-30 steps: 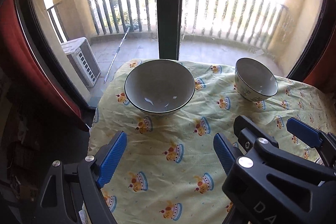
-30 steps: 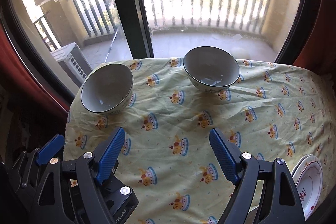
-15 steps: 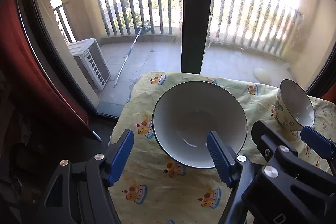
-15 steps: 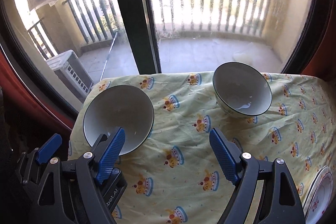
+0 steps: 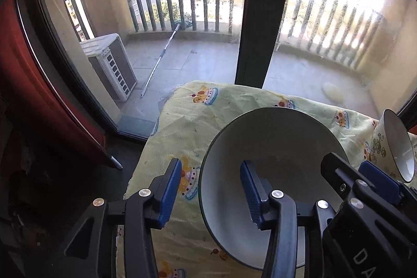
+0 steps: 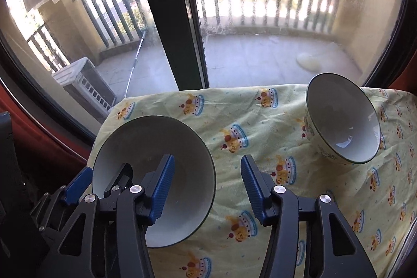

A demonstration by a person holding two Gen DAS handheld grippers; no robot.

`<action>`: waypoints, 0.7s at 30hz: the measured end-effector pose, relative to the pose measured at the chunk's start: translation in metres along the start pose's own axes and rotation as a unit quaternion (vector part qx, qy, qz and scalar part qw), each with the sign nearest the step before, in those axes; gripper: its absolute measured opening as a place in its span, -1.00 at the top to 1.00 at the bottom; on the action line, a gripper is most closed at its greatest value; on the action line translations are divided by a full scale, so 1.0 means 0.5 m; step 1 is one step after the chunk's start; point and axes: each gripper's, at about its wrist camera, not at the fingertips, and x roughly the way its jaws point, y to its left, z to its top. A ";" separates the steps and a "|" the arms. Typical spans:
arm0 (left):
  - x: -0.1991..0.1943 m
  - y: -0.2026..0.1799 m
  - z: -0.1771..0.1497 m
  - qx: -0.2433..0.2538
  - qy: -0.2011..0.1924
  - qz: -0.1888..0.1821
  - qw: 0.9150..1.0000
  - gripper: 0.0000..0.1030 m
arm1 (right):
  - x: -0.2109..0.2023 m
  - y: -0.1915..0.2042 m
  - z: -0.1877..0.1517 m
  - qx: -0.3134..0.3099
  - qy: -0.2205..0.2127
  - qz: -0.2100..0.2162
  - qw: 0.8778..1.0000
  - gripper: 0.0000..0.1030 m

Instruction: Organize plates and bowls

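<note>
A large white bowl [image 5: 273, 142] [image 6: 146, 142] with a dark rim stands on the yellow printed tablecloth [image 5: 187, 121] [image 6: 234, 108] near the table's left corner. My left gripper [image 5: 209, 190] straddles its left rim, one finger inside and one outside. Its jaws are closing, with a gap on both sides of the rim. My right gripper [image 6: 206, 186] straddles the right rim the same way; it is also closing, its pads clear of the rim. A smaller patterned bowl [image 5: 396, 145] [image 6: 344, 121] stands apart to the right.
The table's far edge meets a glass door with a dark frame [image 6: 172, 17]. Beyond it lies a balcony with an air-conditioner unit [image 5: 109, 67]. The cloth drops off at the left edge [image 5: 146, 147] beside a red curtain [image 5: 28, 85].
Both grippers came forward and down onto the large bowl. Their jaws narrowed, and each now has a side of the bowl's rim between its fingers.
</note>
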 end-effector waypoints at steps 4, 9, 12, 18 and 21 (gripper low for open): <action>0.014 -0.002 0.002 -0.001 0.008 -0.013 1.000 0.35 | 0.025 0.001 0.004 0.008 0.001 0.001 1.000 0.21; 0.020 -0.002 -0.004 -0.008 0.007 -0.014 1.000 0.57 | 0.038 -0.004 0.004 0.005 0.004 0.005 1.000 0.61; 0.018 -0.002 -0.006 -0.007 0.000 -0.014 1.000 0.59 | 0.036 0.000 0.005 -0.007 0.000 0.001 1.000 0.61; 0.016 -0.008 -0.006 0.005 0.015 -0.017 1.000 0.59 | 0.031 -0.002 0.003 -0.011 0.002 -0.005 1.000 0.62; 0.008 -0.017 -0.010 0.012 0.016 -0.018 1.000 0.59 | 0.021 -0.008 -0.002 -0.012 0.002 -0.009 1.000 0.62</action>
